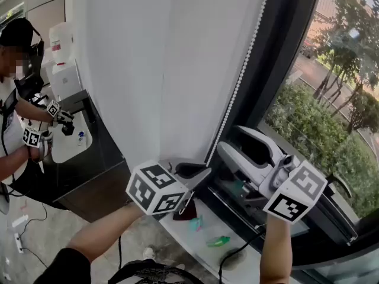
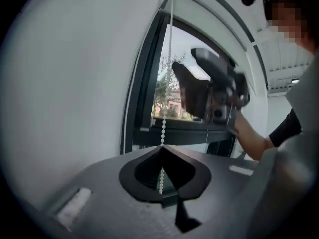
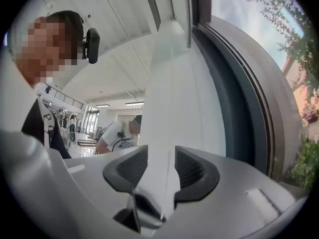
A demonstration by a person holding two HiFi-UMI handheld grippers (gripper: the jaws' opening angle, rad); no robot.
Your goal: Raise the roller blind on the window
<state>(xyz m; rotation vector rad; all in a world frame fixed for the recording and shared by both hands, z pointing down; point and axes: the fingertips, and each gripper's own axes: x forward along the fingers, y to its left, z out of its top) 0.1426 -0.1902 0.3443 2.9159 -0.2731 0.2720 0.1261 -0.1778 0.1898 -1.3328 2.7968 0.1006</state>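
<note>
The white roller blind (image 1: 148, 58) hangs low over the window, and its white bead chain (image 1: 237, 87) runs slanting down its right edge. My left gripper (image 1: 201, 173) is at the chain's lower end. In the left gripper view the jaws (image 2: 162, 151) are shut on the bead chain (image 2: 164, 128), which rises taut from them. My right gripper (image 1: 230, 139) is higher, just right of the chain, with its jaws apart. In the right gripper view it (image 3: 162, 168) stands open, with only the blind (image 3: 169, 83) showing through the gap and nothing gripped.
The dark window frame (image 1: 278, 58) stands right of the blind, with trees (image 1: 337, 129) outside. A white sill (image 1: 237, 259) below holds small green items (image 1: 219, 240). Another person (image 1: 15, 105) with grippers stands at the far left by a white table (image 1: 71, 144).
</note>
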